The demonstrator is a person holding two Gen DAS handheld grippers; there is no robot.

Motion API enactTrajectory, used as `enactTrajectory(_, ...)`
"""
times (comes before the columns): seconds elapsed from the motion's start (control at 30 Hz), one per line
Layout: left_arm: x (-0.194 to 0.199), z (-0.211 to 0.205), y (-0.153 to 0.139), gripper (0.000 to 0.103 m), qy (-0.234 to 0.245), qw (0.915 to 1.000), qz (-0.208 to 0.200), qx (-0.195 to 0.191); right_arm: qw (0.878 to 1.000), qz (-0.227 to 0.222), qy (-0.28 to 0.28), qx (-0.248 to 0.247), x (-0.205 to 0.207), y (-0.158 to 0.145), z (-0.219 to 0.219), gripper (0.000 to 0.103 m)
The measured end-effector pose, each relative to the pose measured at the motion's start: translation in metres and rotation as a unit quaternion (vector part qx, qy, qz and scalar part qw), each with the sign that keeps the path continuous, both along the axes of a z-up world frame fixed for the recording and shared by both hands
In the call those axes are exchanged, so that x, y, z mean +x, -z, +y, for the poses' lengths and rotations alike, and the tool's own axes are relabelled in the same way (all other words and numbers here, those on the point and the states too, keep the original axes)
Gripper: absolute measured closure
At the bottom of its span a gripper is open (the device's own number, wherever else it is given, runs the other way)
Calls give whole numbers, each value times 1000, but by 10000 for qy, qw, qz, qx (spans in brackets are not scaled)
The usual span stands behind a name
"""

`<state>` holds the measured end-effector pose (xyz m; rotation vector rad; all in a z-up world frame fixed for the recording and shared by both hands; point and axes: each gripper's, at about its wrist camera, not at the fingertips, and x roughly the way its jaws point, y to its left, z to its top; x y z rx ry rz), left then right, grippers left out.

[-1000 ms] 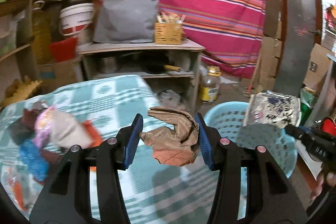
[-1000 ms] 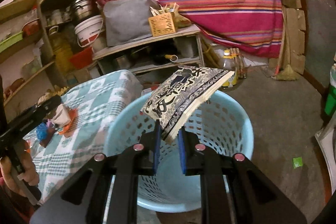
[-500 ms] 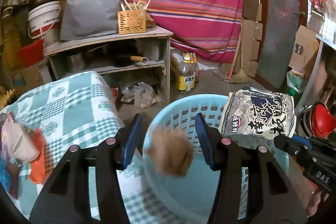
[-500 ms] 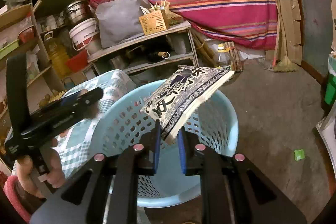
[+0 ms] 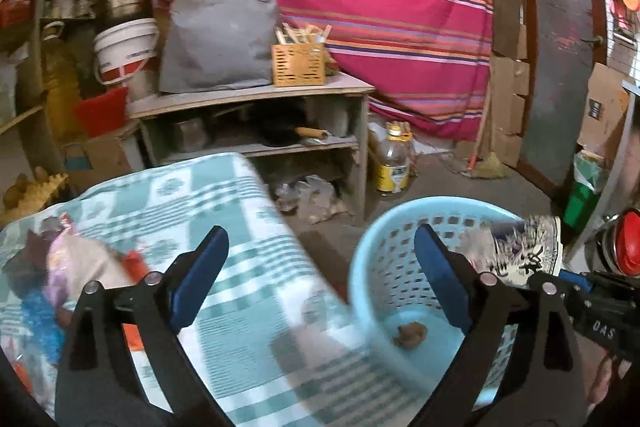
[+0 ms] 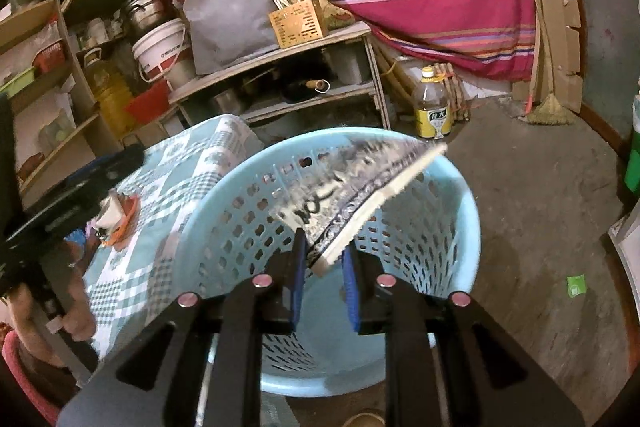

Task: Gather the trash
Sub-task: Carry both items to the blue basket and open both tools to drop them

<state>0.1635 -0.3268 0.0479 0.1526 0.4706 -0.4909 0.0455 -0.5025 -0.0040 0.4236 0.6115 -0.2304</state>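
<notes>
On the far left of the left wrist view, a small heap of wrappers [image 5: 60,267] lies on the checked table [image 5: 224,211], apparently the rest of the trash waiting its turn. Just right of it the left tool [image 5: 320,263] hangs over the table's edge and the near rim of the blue basket [image 5: 384,227], tilted gently downward. Its jaws are opening and stand wide, with nothing between them. A brown crumpled scrap [image 5: 410,333] sits on the basket floor, so the wide spread reads as a release made above the basket rather than a reach for something.

Further right, the basket stands on the floor hard against the table, placed so that things can be carried off the cloth and dropped straight in. Above its mouth the right tool [image 6: 322,259] points downward into it, and a flat patterned packet [image 6: 352,183] slants up and away from between its pads. These jaws are opening too; a gap shows beside the packet's edge on the right pad, so the grip looks to be giving way and the packet is blurred, probably starting to slide. Holding it over the centre of the opening means it should fall inside rather than catch the rim.
</notes>
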Motion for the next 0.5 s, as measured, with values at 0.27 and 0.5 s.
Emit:
enactTrajectory(0.27, -3, 67, -11, 7, -504, 9987, -116, 42, 9991, 92, 379, -137, 6, -2, 10, 38)
enactTrajectory(0.5, -9, 144, -15, 6, -1010, 9947, -145, 87, 9976, -348, 368, -462, 15, -26, 46, 29)
